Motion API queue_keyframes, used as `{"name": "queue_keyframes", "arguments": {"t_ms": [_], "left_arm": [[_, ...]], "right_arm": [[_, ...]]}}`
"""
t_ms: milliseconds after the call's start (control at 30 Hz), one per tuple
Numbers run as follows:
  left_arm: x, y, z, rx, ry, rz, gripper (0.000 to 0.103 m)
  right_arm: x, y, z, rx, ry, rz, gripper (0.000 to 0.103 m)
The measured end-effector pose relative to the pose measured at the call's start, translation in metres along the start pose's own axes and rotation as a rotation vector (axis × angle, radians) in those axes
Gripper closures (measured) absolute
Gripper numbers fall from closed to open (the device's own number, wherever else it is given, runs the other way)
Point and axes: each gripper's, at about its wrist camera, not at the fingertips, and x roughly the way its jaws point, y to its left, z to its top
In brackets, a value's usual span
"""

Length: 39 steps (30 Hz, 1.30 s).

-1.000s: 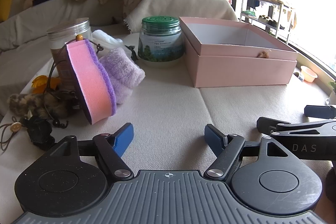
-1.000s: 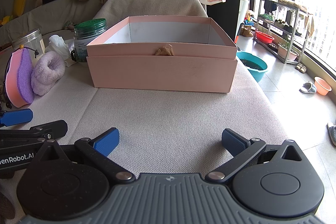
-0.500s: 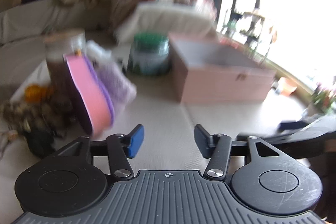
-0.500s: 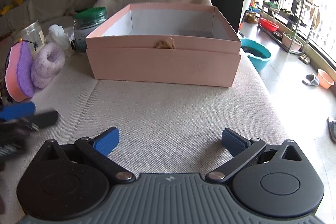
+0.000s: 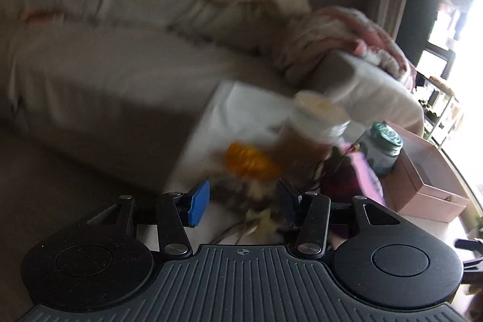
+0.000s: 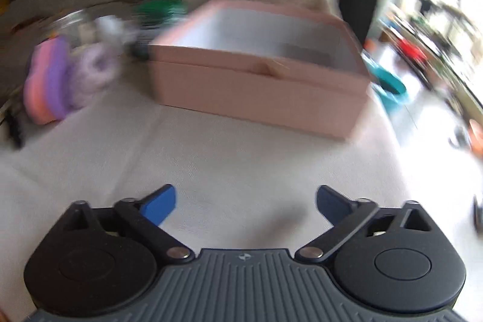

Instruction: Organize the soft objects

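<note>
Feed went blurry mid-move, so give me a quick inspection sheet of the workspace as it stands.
Surface: beige fabric tabletop, bare in front of the right gripper.
Job's things: pink-and-purple sponge and lilac fuzzy roll left of the open pink box, whose visible interior shows nothing; furry tan item ahead of the left gripper.
Clutter: clear jar, green-lidded jar, orange item.
Grippers: left gripper closing, nothing pinched; right gripper closing, nothing between.
Cables: nothing seen.
Surroundings: sofa with cushions, teal basin.
</note>
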Motion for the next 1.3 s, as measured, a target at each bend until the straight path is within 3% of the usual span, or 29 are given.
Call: {"name": "queue_keyframes", "arguments": {"t_ms": [100, 200, 333, 567, 667, 833, 933, 1033, 1100, 1167, 1300], "left_arm": [[0.005, 0.006, -0.008, -0.061, 0.079, -0.116, 0.049], [0.004, -0.012, -0.020, 0.021, 0.087, -0.192, 0.049], [0.017, -0.040, -0.026, 0.146, 0.022, -0.086, 0.049], [0.034, -0.049, -0.046, 0.242, 0.098, -0.109, 0.045], [0.040, -0.052, -0.053, 0.247, 0.133, -0.107, 0.049], [0.038, -0.056, -0.057, 0.270, 0.101, -0.124, 0.051], [0.033, -0.055, -0.057, 0.271, 0.054, -0.121, 0.054], [0.022, -0.047, -0.052, 0.247, 0.033, -0.137, 0.055], [0.013, -0.041, -0.046, 0.227, 0.009, -0.151, 0.055], [0.000, -0.030, -0.039, 0.206, -0.032, -0.152, 0.056], [-0.029, 0.004, -0.017, 0.125, -0.121, -0.122, 0.056]], "right_arm": [[-0.009, 0.026, 0.013, -0.110, -0.097, 0.078, 0.008], [-0.016, 0.050, 0.021, -0.205, -0.160, 0.151, 0.008], [-0.020, 0.067, 0.025, -0.254, -0.173, 0.198, 0.008], [-0.020, 0.046, 0.028, -0.159, -0.165, 0.163, 0.008], [-0.020, 0.037, 0.035, -0.113, -0.178, 0.124, 0.008], [-0.030, 0.043, 0.057, -0.121, -0.298, 0.036, 0.008], [-0.040, 0.046, 0.078, -0.090, -0.348, 0.044, 0.008], [-0.056, 0.042, 0.120, 0.011, -0.401, 0.072, 0.008], [-0.069, 0.035, 0.151, 0.123, -0.421, 0.124, 0.008], [-0.074, 0.040, 0.176, 0.158, -0.413, 0.205, 0.008], [-0.055, 0.085, 0.168, -0.006, -0.350, 0.393, 0.009]]}}
